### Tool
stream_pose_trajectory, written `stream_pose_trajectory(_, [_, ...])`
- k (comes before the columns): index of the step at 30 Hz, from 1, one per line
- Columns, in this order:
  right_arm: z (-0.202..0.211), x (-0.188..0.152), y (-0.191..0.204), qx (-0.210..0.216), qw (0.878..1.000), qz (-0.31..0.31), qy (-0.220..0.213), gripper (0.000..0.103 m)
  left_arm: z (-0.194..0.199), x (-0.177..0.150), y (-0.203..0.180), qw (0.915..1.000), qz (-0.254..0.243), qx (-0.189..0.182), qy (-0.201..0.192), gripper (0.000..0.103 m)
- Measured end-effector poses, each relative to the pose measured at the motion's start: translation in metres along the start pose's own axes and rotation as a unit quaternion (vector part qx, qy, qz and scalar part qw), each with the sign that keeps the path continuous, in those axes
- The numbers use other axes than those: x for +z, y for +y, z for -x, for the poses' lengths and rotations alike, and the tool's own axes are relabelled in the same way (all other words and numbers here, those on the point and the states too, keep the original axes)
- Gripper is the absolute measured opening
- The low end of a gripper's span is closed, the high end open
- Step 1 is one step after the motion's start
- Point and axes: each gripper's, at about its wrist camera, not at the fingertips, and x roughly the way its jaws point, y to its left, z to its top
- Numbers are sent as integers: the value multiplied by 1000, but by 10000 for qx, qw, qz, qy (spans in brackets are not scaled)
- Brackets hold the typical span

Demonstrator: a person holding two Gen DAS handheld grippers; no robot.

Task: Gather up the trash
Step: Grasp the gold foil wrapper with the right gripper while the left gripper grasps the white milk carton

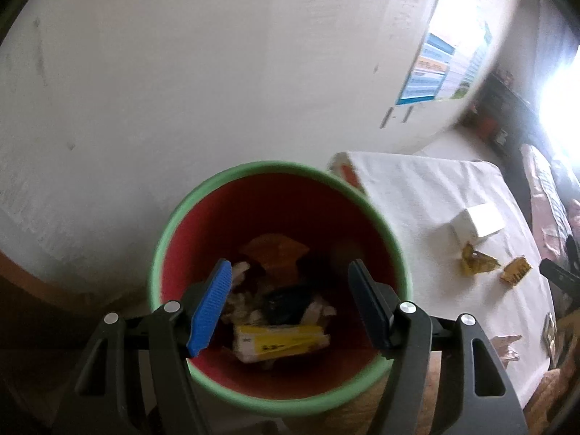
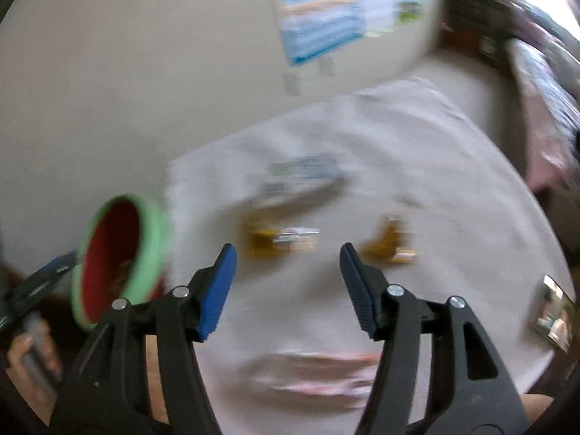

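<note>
A red bin with a green rim (image 1: 279, 181) stands left of the white-clothed table (image 1: 417, 195) and holds several scraps, among them a yellow and white box (image 1: 281, 340). My left gripper (image 1: 290, 272) is open and empty right above the bin's mouth. On the table lie a white box (image 1: 475, 223) and two yellow wrappers (image 1: 475, 262) (image 1: 514, 270). In the blurred right wrist view my right gripper (image 2: 288, 250) is open and empty above the table, just short of the two yellow wrappers (image 2: 281, 241) (image 2: 389, 243). The bin (image 2: 156, 232) shows at the left.
A pale wall with a blue poster (image 1: 431, 69) rises behind the table. A pink wrapper (image 2: 319, 373) lies near the table's front edge and a shiny packet (image 2: 554, 311) at its right edge. Bedding (image 1: 547, 188) lies to the far right.
</note>
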Motion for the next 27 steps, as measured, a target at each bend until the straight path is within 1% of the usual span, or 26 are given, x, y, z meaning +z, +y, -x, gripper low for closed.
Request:
stream_pose_trajectory(2, [-8, 4, -32, -323, 9991, -273, 51, 58, 3, 1, -12, 9999, -102, -67, -25, 64])
stream_pose_trajectory(5, [-27, 10, -66, -518, 9966, -616, 160, 58, 5, 3, -32, 9996, -213, -204, -32, 64])
stream_pose_trajectory(8, [-48, 10, -75, -535, 9959, -648, 347, 58, 9, 4, -58, 9985, -345, -426, -3, 64])
stream_pose_trajectory(10, [-63, 11, -73, -495, 9957, -619, 469, 57, 9, 5, -79, 9971, -484, -587, 45, 64])
stream_pose_trajectory(11, [-71, 9, -74, -462, 9957, -581, 559, 53, 9, 5, -87, 9964, -525, -668, 77, 64])
stream_pose_trajectory(12, [-76, 8, -73, -442, 9957, -551, 605, 45, 7, 5, -97, 9954, -559, -763, 124, 64])
stream_pose_trajectory(13, [-81, 6, -72, -406, 9957, -504, 668, 25, 5, 5, -109, 9945, -596, -845, 161, 64])
stream_pose_trajectory(14, [-84, 5, -72, -381, 9955, -472, 727, 13, 2, 4, -118, 9939, -632, -885, 190, 64])
stream_pose_trajectory(15, [-84, 3, -72, -333, 9955, -451, 763, 10, -3, 4, -130, 9929, -704, -918, 256, 64])
stream_pose_trajectory(18, [-69, -1, -75, -178, 9967, -437, 666, 9, -22, 5, -166, 9888, -932, -1062, 483, 64])
stream_pose_trajectory(20, [-48, -5, -76, -33, 9977, -419, 527, 9, -34, 9, -189, 9866, -1111, -1082, 501, 64])
stream_pose_trajectory(22, [-27, -9, -76, 120, 9982, -433, 389, 9, -47, 18, -215, 9826, -1385, -1135, 496, 64])
stream_pose_trajectory(25, [2, -18, -80, 357, 9977, -519, 252, 9, -68, 31, -254, 9701, -2050, -1170, 564, 65])
stream_pose_trajectory(26, [10, -23, -82, 431, 9972, -562, 231, 9, -75, 35, -266, 9640, -2312, -1168, 597, 72])
stream_pose_trajectory(27, [16, -27, -83, 488, 9968, -599, 225, 9, -84, 38, -278, 9563, -2604, -1147, 678, 75])
